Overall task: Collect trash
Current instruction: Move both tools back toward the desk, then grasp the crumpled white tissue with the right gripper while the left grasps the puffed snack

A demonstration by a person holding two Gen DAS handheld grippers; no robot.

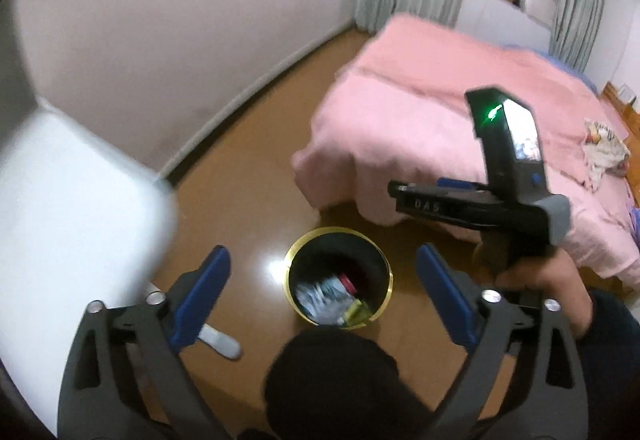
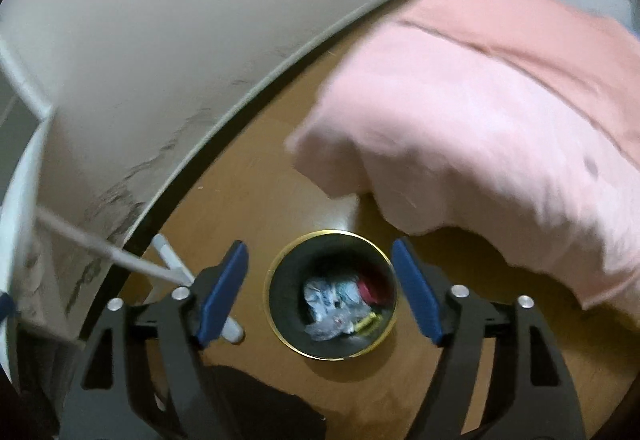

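A black trash can (image 1: 339, 276) with a gold rim stands on the brown wood floor (image 1: 248, 167), near the corner of a bed with a pink blanket (image 1: 432, 107). Both cameras look down into it.

There is already trash (image 2: 340, 310) in the can. It looks like crumpled clear and white wrappers, something red, and a small yellow-green thing. So part of the job looks done.

The left claw (image 1: 322, 292) is wide apart. Nothing is between its blue pads (image 1: 204, 292). The right claw (image 2: 320, 292) is also apart, and it holds nothing too. In the left view, the right tool is seen from the side, held up in a hand (image 1: 540, 280) just beside the can.

Both claws hang above the can and do not touch it.

What is left? On the far side of the bed lies a crumpled thing with a printed pattern (image 1: 604, 151). It may be more trash, or it may be cloth; it is too small to tell. A white thing (image 1: 220, 340) on the floor near the left claw may be a leg of some furniture. My guess is that the next step is to look around for more trash.
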